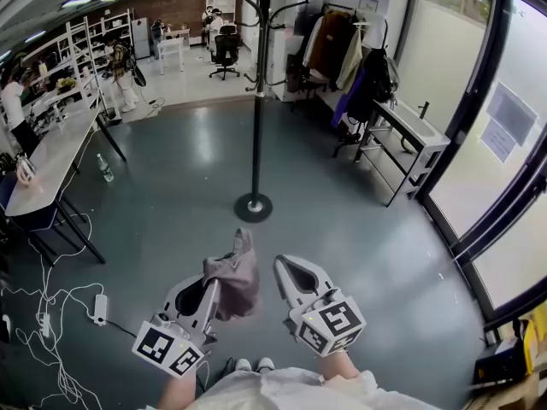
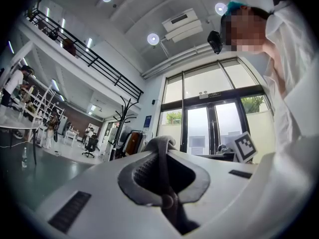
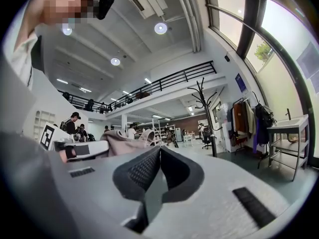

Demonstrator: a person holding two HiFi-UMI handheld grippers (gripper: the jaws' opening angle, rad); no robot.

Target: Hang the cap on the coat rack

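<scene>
The left gripper (image 1: 212, 287) is clamped on the cap (image 1: 236, 278), a limp grey-brown bundle hanging past its jaws. It is held low in front of the person, well short of the coat rack (image 1: 258, 101), whose round base (image 1: 254, 207) stands out on the open floor (image 1: 171, 212). The right gripper (image 1: 284, 265) rides just beside the cap, its jaws pressed together on nothing. I'd say the carry comes first: walk in close and lift high (the hooks (image 1: 291, 8) branch off near the pole's top). Then get a hook inside the cap's opening before loosening the grip.
</scene>
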